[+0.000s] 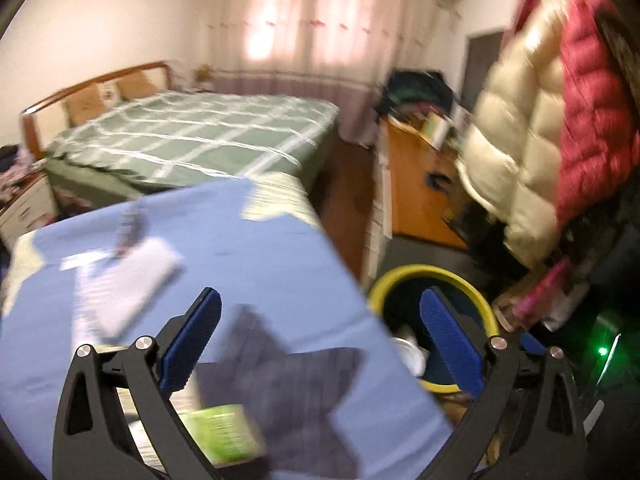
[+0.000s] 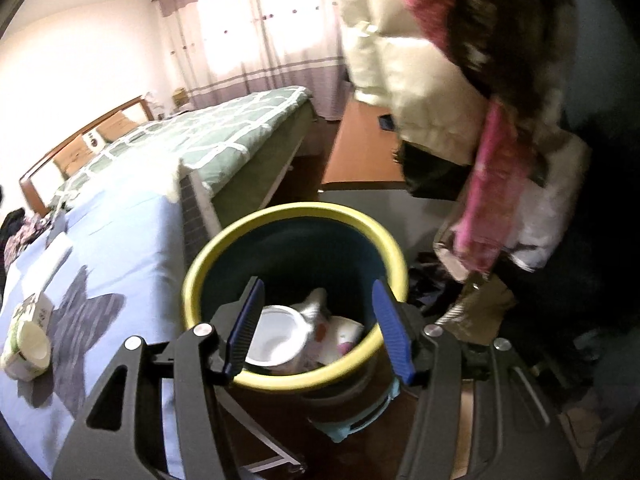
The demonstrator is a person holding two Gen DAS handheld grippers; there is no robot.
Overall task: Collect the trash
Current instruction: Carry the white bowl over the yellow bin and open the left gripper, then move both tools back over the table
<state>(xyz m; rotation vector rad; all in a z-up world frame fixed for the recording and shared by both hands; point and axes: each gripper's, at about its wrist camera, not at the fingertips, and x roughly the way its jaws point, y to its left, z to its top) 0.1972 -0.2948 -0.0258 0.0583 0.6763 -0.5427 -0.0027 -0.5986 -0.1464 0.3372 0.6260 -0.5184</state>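
The right gripper (image 2: 320, 326) hangs with jaws spread wide and empty, directly above a yellow-rimmed trash bin (image 2: 216, 258); a white cup (image 2: 276, 336) and wrappers lie inside it, between the jaws. The left gripper (image 1: 320, 344), also spread and empty, hovers over the blue-sheeted table (image 1: 248, 248), a green-and-white packet (image 1: 224, 432) beneath its left jaw, the bin beyond its right jaw.

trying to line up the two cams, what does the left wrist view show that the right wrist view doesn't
Only the left wrist view shows the white packet lying on the blue sheet and the left gripper, open. Only the right wrist view shows inside the bin: a white cup and wrappers, plus the right gripper, open above it. Both show the yellow-rimmed bin, the green tissue pack and the green checked bed.
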